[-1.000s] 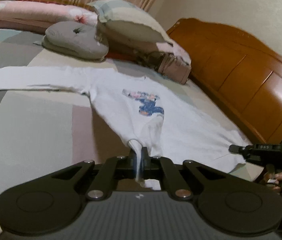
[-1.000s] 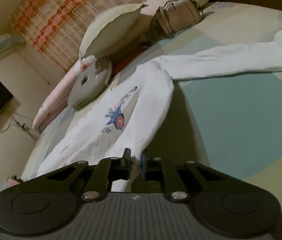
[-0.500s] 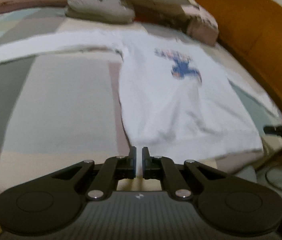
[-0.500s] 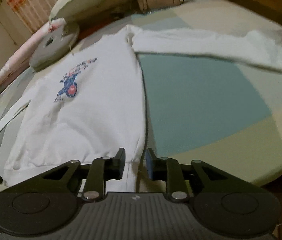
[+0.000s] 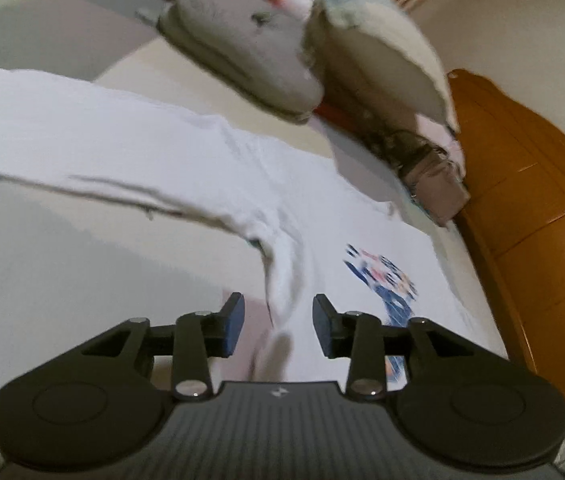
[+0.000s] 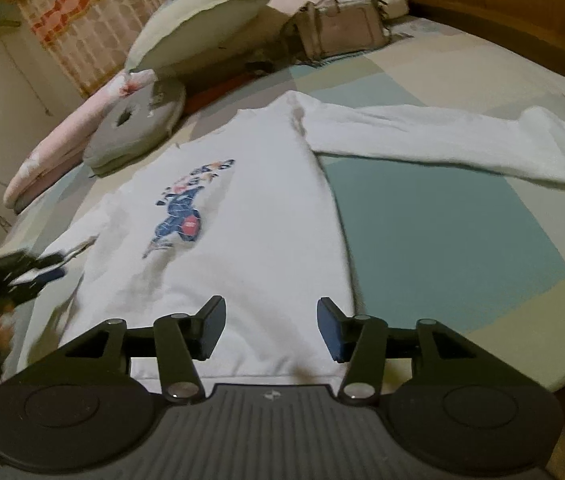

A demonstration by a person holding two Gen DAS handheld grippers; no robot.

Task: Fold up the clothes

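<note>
Sweatshirt: the white long-sleeved sweatshirt (image 6: 250,216) lies flat, print side up, on the bed (image 6: 442,240), with its hem at the near edge and its neck toward the pillows.
Print: a blue and red graphic (image 6: 186,208) sits on the chest, left of centre in your right wrist view.
Sleeves: one sleeve (image 6: 442,144) stretches out to the right across the teal patch of the bedcover; the other sleeve (image 5: 62,132) runs out to the left in your left wrist view.
Left gripper: your left gripper (image 5: 278,328) hangs over the armpit area where that left sleeve meets the body; its jaws are opening, and a ridge of white fabric shows in the gap, with neither pad pressing on it.
Right gripper: your right gripper (image 6: 272,328) hovers above the hem near the sweatshirt's right side seam; its jaws are opening, with the cloth lying flat below them and nothing clamped.
Far side: a grey round cushion (image 6: 138,132), a pale pillow (image 6: 202,28) and a beige handbag (image 6: 338,28) lie beyond the neck.
Headboard: the wooden headboard (image 5: 530,240) stands along the right in your left wrist view.
</note>
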